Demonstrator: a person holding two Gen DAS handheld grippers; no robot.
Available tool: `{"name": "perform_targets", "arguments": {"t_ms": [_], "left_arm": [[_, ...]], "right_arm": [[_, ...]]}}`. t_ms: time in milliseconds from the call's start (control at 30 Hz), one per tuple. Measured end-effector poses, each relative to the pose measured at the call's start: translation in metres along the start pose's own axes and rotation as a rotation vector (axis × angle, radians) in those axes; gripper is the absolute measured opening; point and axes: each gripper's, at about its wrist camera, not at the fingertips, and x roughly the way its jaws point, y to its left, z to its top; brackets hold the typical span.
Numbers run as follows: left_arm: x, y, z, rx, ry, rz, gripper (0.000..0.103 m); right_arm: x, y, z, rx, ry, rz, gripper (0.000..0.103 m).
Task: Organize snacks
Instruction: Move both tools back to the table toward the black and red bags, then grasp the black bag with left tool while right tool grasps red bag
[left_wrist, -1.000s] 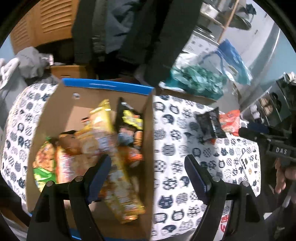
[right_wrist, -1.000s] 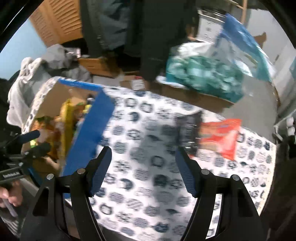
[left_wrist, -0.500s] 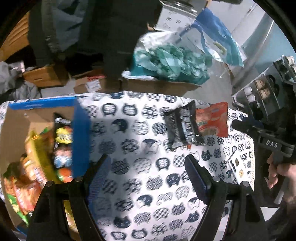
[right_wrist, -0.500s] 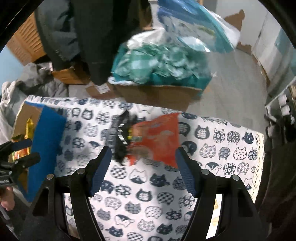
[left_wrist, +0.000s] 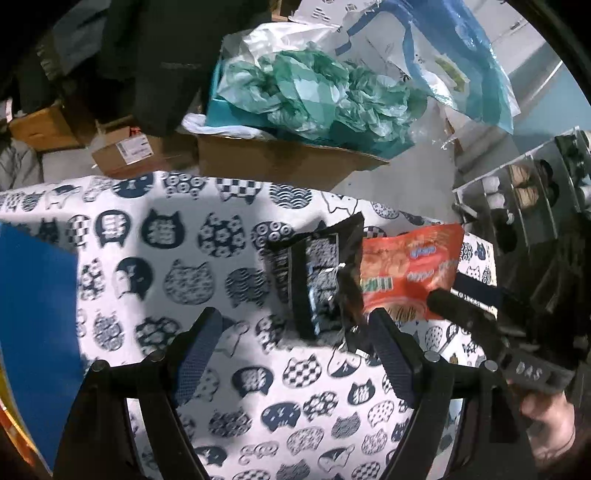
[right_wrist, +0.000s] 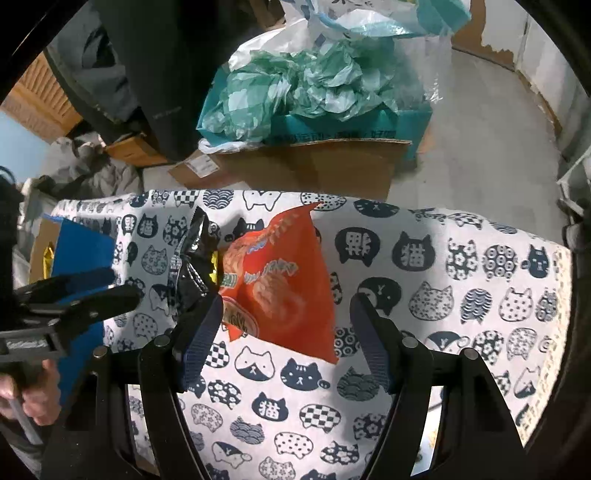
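Orange snack packet (right_wrist: 284, 280) lies near the counter's (right_wrist: 461, 332) far edge, overlapping the black packet (left_wrist: 321, 280). Right gripper (right_wrist: 286, 332) and left gripper (left_wrist: 291, 350) both hover with jaws wide, empty; closing could pinch both packets or snag cloth

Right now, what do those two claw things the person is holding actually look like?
Each is a black plastic tool ending in two fingers lined with dark blue ribbed pads, joined by round silver pins. The left gripper and right gripper look alike. From the left camera, the right one's body shows raised letters reading "DAS". A bare hand grips a handle; no sleeve is clearly visible.
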Motion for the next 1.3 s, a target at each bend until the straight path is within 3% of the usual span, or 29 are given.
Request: {"name": "perform_targets", "arguments": {"t_ms": [333,600,667,700,733,800,867,1067,1300], "left_arm": [[0.038,-0.014,0.012,-0.003,0.019,-0.014,0.087],[0.064,-0.001,0.014,-0.047,0.043,-0.04,0.087],[0.064,0.005,0.012,-0.057,0.04,-0.067,0.08],[0.063,0.007,0.012,-0.062,0.042,-0.077,0.068],[0.063,0.011,0.011,-0.067,0.046,-0.072,0.064],[0.062,0.016,0.008,-0.064,0.049,-0.073,0.057],[0.059,0.02,0.007,-0.055,0.044,-0.071,0.057],[0.041,0.027,0.001,-0.017,0.003,-0.038,0.056],[0.005,0.033,-0.012,0.022,-0.051,0.015,0.056]], "right_arm": [[0.019,-0.01,-0.002,0.0,0.032,0.062,0.071],[0.028,-0.017,-0.001,0.022,0.044,0.094,0.071],[0.031,-0.014,0.0,0.02,0.041,0.104,0.071],[0.033,-0.012,0.001,0.02,0.039,0.112,0.071],[0.034,-0.011,0.002,0.025,0.04,0.12,0.071],[0.039,-0.008,0.002,0.044,0.049,0.137,0.071],[0.044,-0.005,0.002,0.045,0.06,0.126,0.071],[0.043,0.015,0.003,0.011,0.066,0.135,0.043],[0.029,0.037,0.001,-0.045,0.045,0.076,0.031]]}}
